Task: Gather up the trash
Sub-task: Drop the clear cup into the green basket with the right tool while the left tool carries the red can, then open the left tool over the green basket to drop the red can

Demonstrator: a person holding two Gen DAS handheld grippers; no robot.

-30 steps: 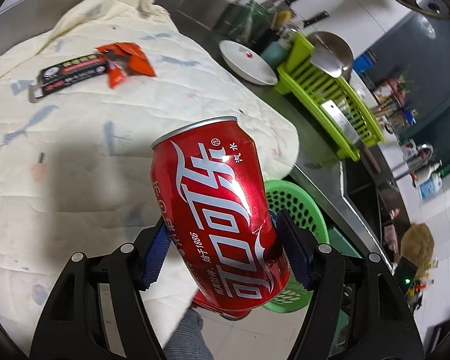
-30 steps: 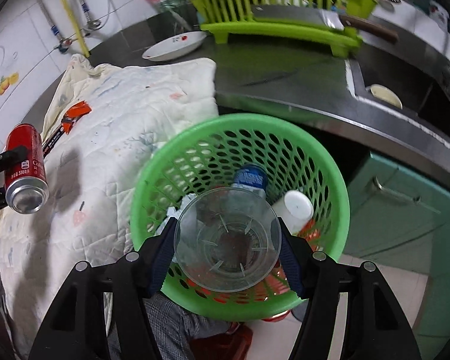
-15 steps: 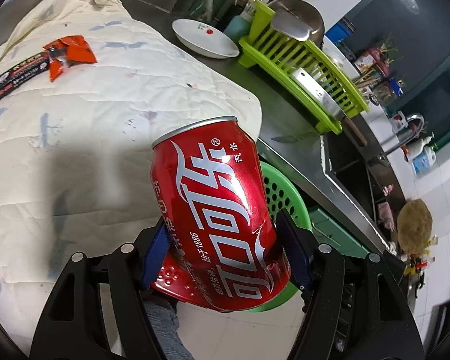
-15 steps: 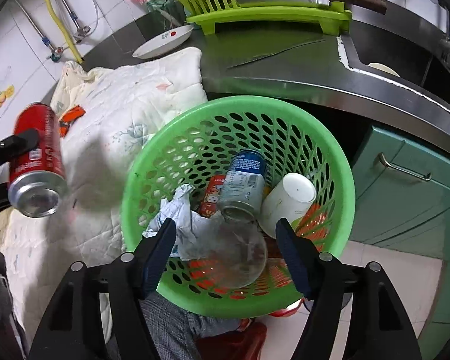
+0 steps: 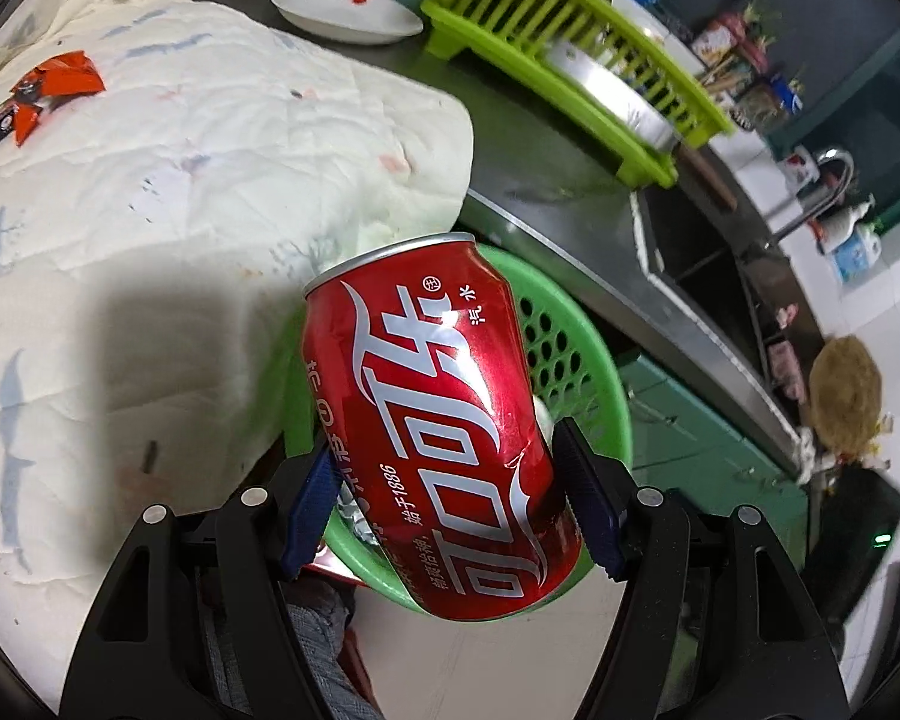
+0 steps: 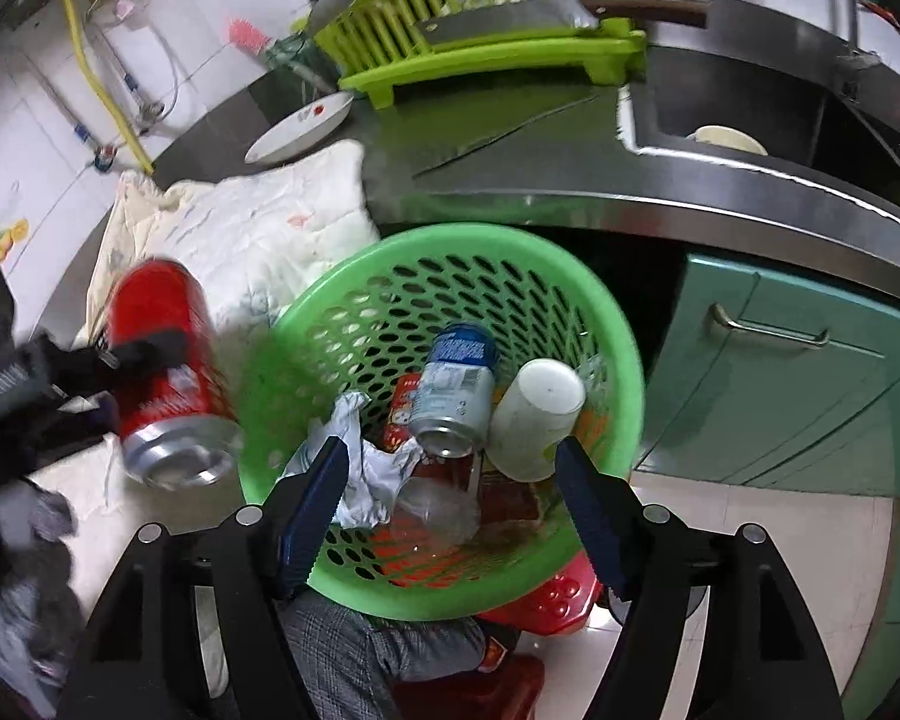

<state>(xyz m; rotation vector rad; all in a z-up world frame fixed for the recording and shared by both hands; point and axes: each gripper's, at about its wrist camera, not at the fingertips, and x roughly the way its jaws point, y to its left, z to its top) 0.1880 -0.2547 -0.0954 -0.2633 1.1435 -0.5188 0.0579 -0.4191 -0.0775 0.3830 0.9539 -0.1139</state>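
Pads of the left gripper [image 5: 453, 501] clamp a red cola can [image 5: 432, 420] beside the rim of the green basket [image 6: 621, 354]. Empty, the right gripper [image 6: 450, 501] is opening above the basket, where a clear plastic cup [image 6: 435, 510] lies among cans and paper.

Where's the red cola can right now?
The red cola can is clamped in the left gripper, at the left rim of the green basket, over the quilt's edge.
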